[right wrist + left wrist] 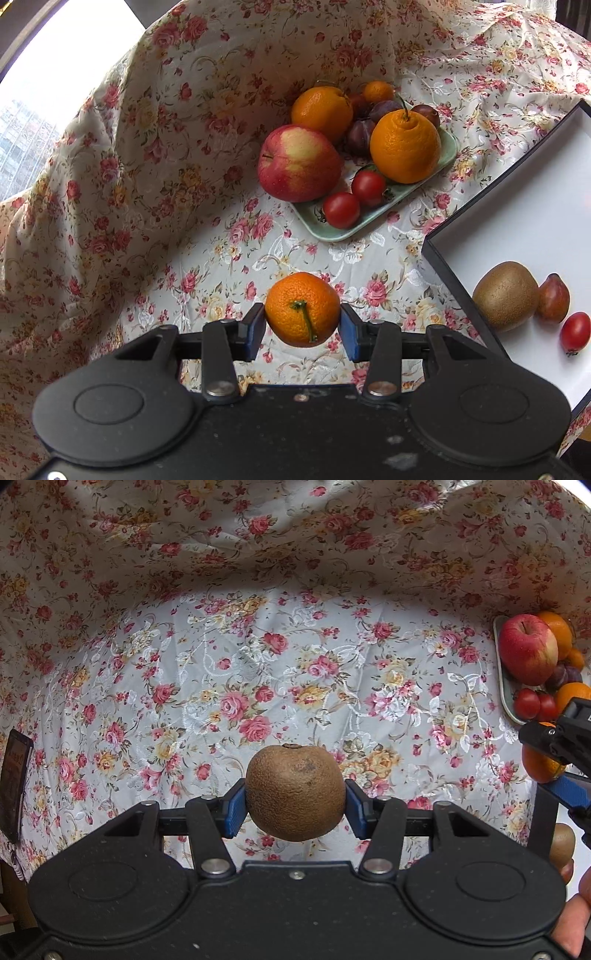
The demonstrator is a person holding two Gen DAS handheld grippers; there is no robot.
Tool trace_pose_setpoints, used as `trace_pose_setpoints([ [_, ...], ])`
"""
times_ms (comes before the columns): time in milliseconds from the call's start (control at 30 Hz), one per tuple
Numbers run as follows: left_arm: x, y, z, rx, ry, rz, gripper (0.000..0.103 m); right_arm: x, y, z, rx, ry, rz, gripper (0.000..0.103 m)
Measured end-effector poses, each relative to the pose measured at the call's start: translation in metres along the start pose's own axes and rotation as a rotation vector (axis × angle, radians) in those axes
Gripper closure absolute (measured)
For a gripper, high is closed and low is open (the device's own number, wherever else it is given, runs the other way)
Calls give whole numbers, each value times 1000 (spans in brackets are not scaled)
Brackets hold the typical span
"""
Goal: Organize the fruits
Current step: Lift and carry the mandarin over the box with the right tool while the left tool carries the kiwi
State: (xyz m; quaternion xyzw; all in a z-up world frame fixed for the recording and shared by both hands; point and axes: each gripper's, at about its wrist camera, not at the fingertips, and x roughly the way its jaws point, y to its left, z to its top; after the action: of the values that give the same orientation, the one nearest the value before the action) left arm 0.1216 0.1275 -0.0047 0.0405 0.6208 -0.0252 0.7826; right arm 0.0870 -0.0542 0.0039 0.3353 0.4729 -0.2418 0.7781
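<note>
Fruits sit in three places above and on the surface draped in white cloth with pink and yellow roses (207,258). Largest is the shallow white box with a black rim (532,206) at the right edge of the right wrist view; it holds a brown kiwi (505,295), a small dark plum (553,297) touching it, and a red cherry tomato (575,332) just beside. Farther back, the pale green rectangular plate (448,147) carries a red-yellow apple (299,162), oranges, dark plums and two tomatoes. The left gripper (295,805) has its jaws closed on a rough brown round fruit (295,792), held clear of the cloth. The right gripper (303,326) has its jaws clamped on a small stemmed orange mandarin (302,308), also lifted.
</note>
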Motion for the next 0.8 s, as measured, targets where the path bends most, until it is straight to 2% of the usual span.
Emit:
trace_pose_setpoints([
  [233, -7, -52, -8, 93, -19, -30, 44, -16, -48, 35, 78, -40, -27, 58],
  [433, -5, -95, -14, 141, -2, -57, 44, -23, -92, 60, 154, -56, -72, 58],
  [800, -6, -178, -32, 258, -3, -90, 44, -35, -165, 85, 194, -60, -151, 58],
])
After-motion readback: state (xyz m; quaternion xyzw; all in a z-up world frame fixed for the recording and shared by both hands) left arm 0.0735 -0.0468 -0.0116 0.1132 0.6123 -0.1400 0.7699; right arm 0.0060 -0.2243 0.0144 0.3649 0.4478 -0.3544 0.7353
